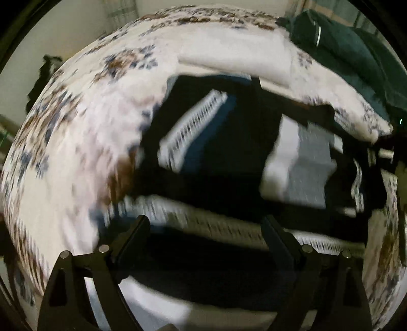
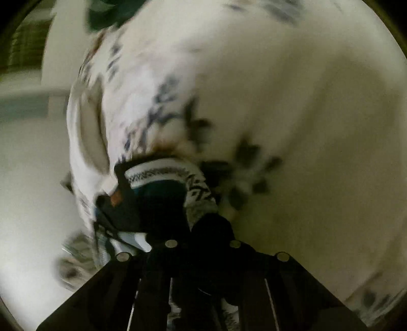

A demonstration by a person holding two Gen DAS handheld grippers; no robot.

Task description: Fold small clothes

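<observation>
The left gripper points steeply down over a bed, its fingers spread wide with nothing between them. Below and beyond it lies a dark garment with white patterned bands, spread on the bedspread, which is white with blue and brown flower prints. One white band runs across just past the fingertips; another lies slanted on the cloth farther off. To the right of that, a grey and white piece lies on the dark cloth. At the upper right a dark green cloth rests at the edge of the bed. The view is blurred, so finer detail of the folds cannot be told.

The right gripper has its fingers drawn close together, pinching a bunch of the same dark garment; its white zigzag-patterned band curls over the bunched cloth just ahead of the fingertips. The bunch hangs close above the flowered bedspread, and whether it touches the bed cannot be told. A bit of green cloth shows at the top left.
</observation>
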